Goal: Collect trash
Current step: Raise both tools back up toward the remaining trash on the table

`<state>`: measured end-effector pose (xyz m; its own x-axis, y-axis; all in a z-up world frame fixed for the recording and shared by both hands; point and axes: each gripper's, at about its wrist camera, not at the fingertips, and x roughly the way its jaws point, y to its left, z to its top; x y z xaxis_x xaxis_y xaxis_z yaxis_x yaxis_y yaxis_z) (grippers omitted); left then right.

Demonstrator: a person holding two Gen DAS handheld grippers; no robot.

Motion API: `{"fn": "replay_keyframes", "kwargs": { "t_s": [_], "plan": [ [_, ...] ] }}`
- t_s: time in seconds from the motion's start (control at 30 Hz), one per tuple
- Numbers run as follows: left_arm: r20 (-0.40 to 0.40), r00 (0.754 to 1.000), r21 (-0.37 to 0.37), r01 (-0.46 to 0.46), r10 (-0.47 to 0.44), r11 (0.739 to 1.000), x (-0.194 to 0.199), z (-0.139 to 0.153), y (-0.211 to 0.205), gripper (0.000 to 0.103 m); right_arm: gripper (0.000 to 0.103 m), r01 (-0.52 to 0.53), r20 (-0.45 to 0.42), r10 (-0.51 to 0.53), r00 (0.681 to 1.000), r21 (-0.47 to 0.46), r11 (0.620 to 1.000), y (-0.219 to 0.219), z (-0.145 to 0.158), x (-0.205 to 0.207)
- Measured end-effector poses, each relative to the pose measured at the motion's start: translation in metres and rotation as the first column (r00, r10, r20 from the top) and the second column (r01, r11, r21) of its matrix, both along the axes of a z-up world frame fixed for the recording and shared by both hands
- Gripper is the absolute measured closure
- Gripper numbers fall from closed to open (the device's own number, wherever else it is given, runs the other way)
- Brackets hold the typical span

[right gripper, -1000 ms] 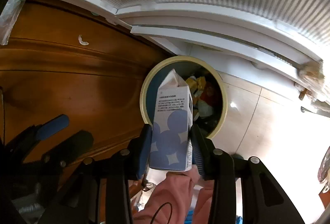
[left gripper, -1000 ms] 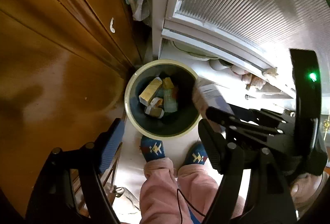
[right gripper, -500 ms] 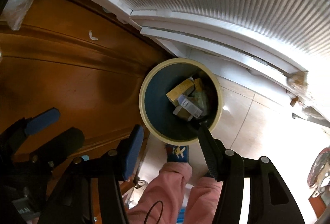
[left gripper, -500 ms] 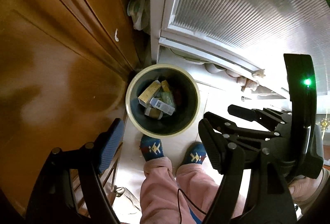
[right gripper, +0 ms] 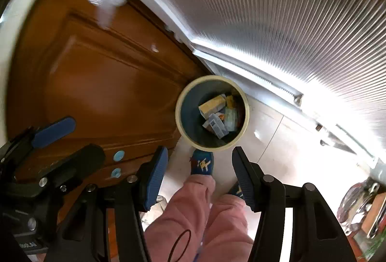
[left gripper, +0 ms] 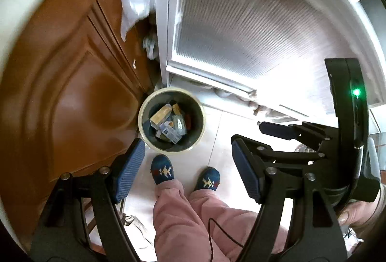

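Observation:
A round trash bin (left gripper: 144, 126) with a cream rim stands on the tiled floor; it also shows in the right wrist view (right gripper: 246, 117). Inside lie several cartons, among them the blue-and-white milk carton (left gripper: 170, 132) (right gripper: 217, 128) and a yellow box (left gripper: 160, 114) (right gripper: 213, 103). My left gripper (left gripper: 185, 170) is open and empty, high above the bin. My right gripper (right gripper: 200, 177) is open and empty, also above the bin; it shows at the right of the left wrist view (left gripper: 279, 131).
A brown wooden door (left gripper: 60, 93) stands left of the bin. A ribbed glass sliding door (left gripper: 253, 32) stands behind it. The person's pink trousers (left gripper: 193, 218) and blue slippers (left gripper: 162, 169) are just below the bin. Clutter (right gripper: 361, 208) lies at far right.
The right gripper opened and dropped the milk carton into the bin. Both grippers have since risen, so the bin looks smaller.

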<state>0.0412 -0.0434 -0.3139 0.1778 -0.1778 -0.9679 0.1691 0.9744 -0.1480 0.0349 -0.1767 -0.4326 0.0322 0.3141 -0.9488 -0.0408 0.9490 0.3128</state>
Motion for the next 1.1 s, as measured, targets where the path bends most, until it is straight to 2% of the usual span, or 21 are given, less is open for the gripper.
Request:
{"fn": "replay_keyframes", "kwargs": {
  "t_s": [0.2,0.4,0.53,0.73,0.9,0.97,1.1],
  "plan": [
    [0.072,0.997,0.021,0.027,-0.029,0.999,-0.02,0.07,-0.007,0.031,0.046,-0.042,0.073,0.041,0.996,0.014,0.999,-0.008,0.07,-0.018],
    [0.165,0.985,0.051,0.035,-0.043,0.998,-0.032,0.135,-0.007,0.031,0.046,-0.076,0.186,0.071,0.98,0.019,0.997,-0.023,0.146,-0.035],
    [0.228,0.973,0.042,0.023,-0.032,0.999,-0.034,0.177,-0.01,0.031,0.046,-0.09,0.288,0.085,0.954,0.003,0.996,-0.033,0.196,-0.039],
    [0.322,0.946,0.069,0.025,-0.046,0.997,-0.036,0.23,-0.019,0.031,0.044,-0.085,0.431,0.071,0.899,0.014,0.996,-0.049,0.267,-0.041],
    [0.394,0.916,0.084,0.039,-0.069,0.996,-0.031,0.272,-0.025,0.031,0.043,-0.079,0.501,0.064,0.863,0.01,0.997,-0.057,0.308,-0.035],
    [0.42,0.904,0.087,0.045,-0.077,0.995,-0.027,0.287,-0.025,0.031,0.042,-0.067,0.516,0.052,0.855,0.011,0.998,-0.062,0.329,-0.031],
    [0.451,0.888,0.089,0.053,-0.087,0.995,-0.007,0.312,-0.022,0.031,0.042,-0.03,0.538,0.011,0.843,0.026,0.999,-0.067,0.351,-0.015]
  ]
}}
